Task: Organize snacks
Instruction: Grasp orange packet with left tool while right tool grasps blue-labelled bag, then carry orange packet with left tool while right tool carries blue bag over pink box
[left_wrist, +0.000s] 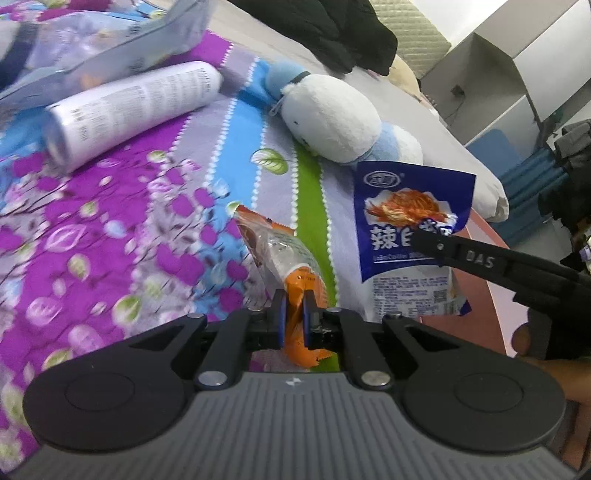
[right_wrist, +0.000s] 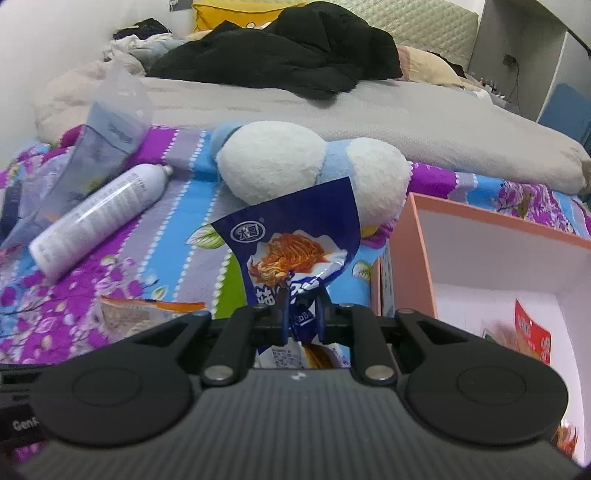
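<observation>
My left gripper (left_wrist: 294, 302) is shut on an orange and clear snack packet (left_wrist: 284, 254), lifted above the flowered bedspread. My right gripper (right_wrist: 303, 308) is shut on a blue snack packet (right_wrist: 295, 251) with a noodle picture; the same blue packet (left_wrist: 410, 218) shows at the right of the left wrist view, pinched by the right gripper's fingers (left_wrist: 461, 251). The orange packet (right_wrist: 147, 314) lies low at the left in the right wrist view. A pink box (right_wrist: 417, 251) stands open to the right, with a red snack packet (right_wrist: 532, 328) inside.
A white spray can (left_wrist: 133, 107) lies on the bedspread at the back left, beside a clear plastic pouch (right_wrist: 107, 147). A white and blue plush toy (left_wrist: 332, 118) sits behind the packets. A black garment (right_wrist: 288, 48) and grey quilt (right_wrist: 369, 110) lie further back.
</observation>
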